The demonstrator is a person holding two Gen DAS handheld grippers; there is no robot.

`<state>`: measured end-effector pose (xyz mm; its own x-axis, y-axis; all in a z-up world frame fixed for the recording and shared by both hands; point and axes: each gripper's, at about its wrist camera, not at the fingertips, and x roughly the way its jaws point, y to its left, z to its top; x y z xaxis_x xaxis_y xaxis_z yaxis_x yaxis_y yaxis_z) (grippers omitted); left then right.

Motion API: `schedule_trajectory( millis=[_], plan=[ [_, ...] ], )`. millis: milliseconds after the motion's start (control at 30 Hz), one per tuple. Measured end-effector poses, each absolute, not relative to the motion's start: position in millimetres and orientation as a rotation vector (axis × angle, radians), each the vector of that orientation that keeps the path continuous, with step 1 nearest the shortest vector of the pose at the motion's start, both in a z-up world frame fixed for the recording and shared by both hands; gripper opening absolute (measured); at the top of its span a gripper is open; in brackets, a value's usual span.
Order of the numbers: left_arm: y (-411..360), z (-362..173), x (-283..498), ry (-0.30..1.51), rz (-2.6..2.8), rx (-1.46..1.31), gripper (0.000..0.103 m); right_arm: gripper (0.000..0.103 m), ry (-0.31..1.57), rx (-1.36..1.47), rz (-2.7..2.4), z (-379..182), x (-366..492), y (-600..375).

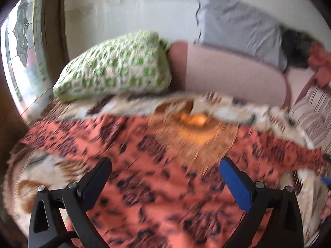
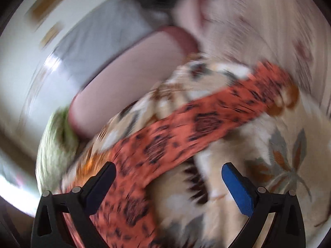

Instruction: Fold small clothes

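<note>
Left gripper (image 1: 165, 165): jaws spread wide, nothing between, poised over orange garment (image 1: 144, 186) lying flat on blanket (image 1: 217, 105). Garment fills space under and ahead of fingers. Beyond it: green pillow (image 1: 115, 76) ahead-left, pink bolster (image 1: 231, 78) ahead, grey pillow (image 1: 238, 26) further ahead-right. Window (image 1: 22, 41) far left.

Right gripper (image 2: 168, 169): jaws spread, empty. Garment (image 2: 186, 132) runs as band from under left finger diagonally ahead-right across blanket (image 2: 269, 144). Bolster (image 2: 132, 74) ahead-left. Both views motion-blurred.
</note>
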<state>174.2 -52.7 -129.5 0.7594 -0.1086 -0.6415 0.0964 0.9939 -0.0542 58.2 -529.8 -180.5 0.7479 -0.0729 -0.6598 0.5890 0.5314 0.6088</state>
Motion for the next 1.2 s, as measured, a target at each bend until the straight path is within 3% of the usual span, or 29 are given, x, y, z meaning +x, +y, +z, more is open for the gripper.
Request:
schedule_trajectory(
  millis=[67, 167, 367, 533, 633, 700, 767, 1000, 1200],
  plan=[
    [-59, -142, 187, 0.681, -0.135, -0.048, 0.103, 0.103, 0.583, 1.074, -0.503, -200, 47, -570],
    [-67, -179, 213, 0.8, -0.165, -0.086, 0.103, 0.102, 0.511, 1.215, -0.552, -222, 36, -613],
    [-62, -220, 233, 0.909, -0.167, -0.122, 0.103, 0.091, 0.463, 1.326, -0.6, -240, 41, -666],
    [-62, -223, 248, 0.896, -0.154, -0.125, 0.103, 0.072, 0.464, 1.338, -0.607, -255, 58, -690],
    [-62, -235, 256, 0.921, -0.142, -0.091, 0.103, 0.056, 0.461, 1.29, -0.629, -258, 65, -701],
    [-64, -245, 260, 0.955, -0.12, -0.055, 0.103, 0.027, 0.483, 1.27, -0.655, -265, 68, -705],
    [-67, -254, 264, 0.985, -0.102, -0.018, 0.103, 0.01, 0.484, 1.28, -0.684, -273, 69, -709],
    [-65, -244, 258, 0.962, -0.086, 0.002, 0.103, 0.008, 0.401, 1.164, -0.486, -215, 99, -668],
    [-29, -217, 253, 0.887, -0.009, -0.1, 0.103, 0.008, 0.442, 0.975, -0.169, -152, 158, -564]
  ],
)
